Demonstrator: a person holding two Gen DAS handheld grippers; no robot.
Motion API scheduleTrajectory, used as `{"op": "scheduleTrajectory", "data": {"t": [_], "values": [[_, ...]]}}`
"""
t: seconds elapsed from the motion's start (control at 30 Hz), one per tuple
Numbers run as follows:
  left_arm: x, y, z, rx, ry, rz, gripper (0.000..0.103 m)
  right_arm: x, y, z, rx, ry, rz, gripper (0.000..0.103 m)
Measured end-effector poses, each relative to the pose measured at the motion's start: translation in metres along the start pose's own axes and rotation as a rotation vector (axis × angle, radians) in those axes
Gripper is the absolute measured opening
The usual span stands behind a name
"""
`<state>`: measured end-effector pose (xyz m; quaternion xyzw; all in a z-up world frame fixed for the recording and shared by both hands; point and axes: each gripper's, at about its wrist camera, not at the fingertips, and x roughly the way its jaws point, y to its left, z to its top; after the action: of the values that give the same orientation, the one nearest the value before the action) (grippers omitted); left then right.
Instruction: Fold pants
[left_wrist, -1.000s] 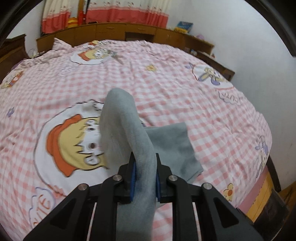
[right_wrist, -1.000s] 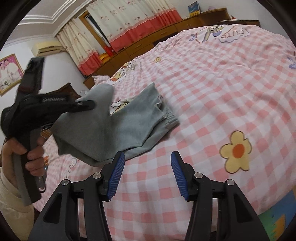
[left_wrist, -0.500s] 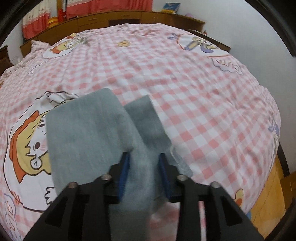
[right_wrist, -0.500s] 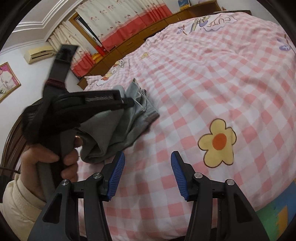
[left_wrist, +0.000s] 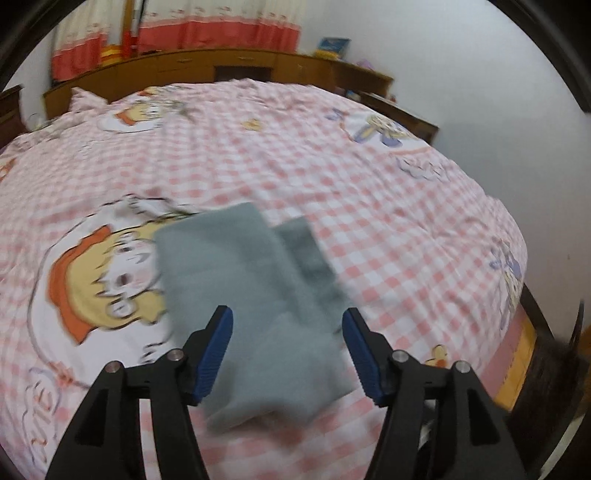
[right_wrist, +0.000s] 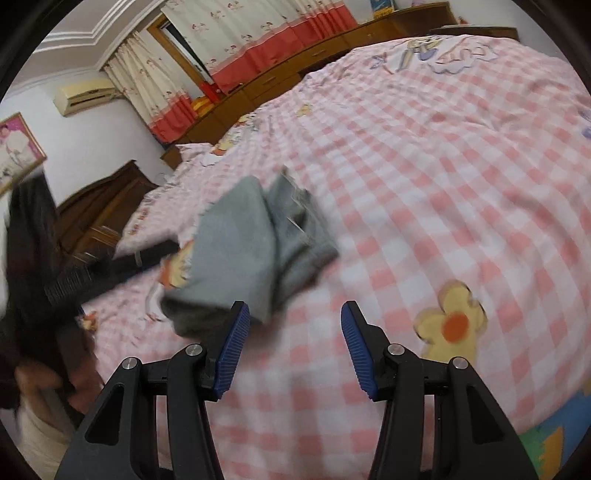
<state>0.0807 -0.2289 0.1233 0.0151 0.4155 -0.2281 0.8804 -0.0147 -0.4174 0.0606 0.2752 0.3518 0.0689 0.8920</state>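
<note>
Both the left claw and right claw gape apart above folded grey pants.

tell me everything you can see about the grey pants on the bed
The soft grey fabric pants lie folded into a compact, slightly rumpled bundle on the pink checked bedspread, partly covering a cartoon print. One folded layer overlaps another, with a hem or waistband edge showing at the far side. Neither gripper touches them; both views are motion-blurred.
</note>
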Motion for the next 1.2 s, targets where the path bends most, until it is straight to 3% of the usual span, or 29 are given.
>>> {"op": "scheduleTrajectory", "data": {"t": [0.2,0.4,0.53,0.63,0.67,0.77,0.97,1.07,1.2], "values": [[-0.003,0.047,-0.027,-0.075,0.011,0.085,0.067,0.022,0.029,0.041,-0.055,0.047,0.084,0.054],[0.018,0.061,-0.049,-0.150,0.080,-0.035,0.067,0.081,0.047,0.070,-0.134,0.161,0.044,0.054],[0.037,0.059,-0.063,-0.134,0.144,-0.026,0.067,0.121,0.047,0.069,-0.174,0.247,-0.011,0.054],[0.038,0.063,-0.069,-0.135,0.125,-0.050,0.069,0.140,0.046,0.066,-0.181,0.287,-0.022,0.053],[0.037,0.064,-0.068,-0.133,0.123,-0.055,0.069,0.141,0.047,0.066,-0.185,0.283,-0.025,0.051],[0.036,0.064,-0.069,-0.137,0.116,-0.062,0.069,0.135,0.057,0.065,-0.231,0.262,-0.026,0.012],[0.023,0.070,-0.064,-0.171,0.094,-0.081,0.070,0.082,0.082,0.088,-0.319,0.154,0.045,0.010],[0.008,0.071,-0.058,-0.204,0.042,-0.147,0.074,0.074,0.081,0.097,-0.356,0.139,0.015,0.010],[0.003,0.062,-0.051,-0.192,0.026,-0.171,0.075,0.096,0.059,0.098,-0.385,0.175,-0.082,0.010]]}}
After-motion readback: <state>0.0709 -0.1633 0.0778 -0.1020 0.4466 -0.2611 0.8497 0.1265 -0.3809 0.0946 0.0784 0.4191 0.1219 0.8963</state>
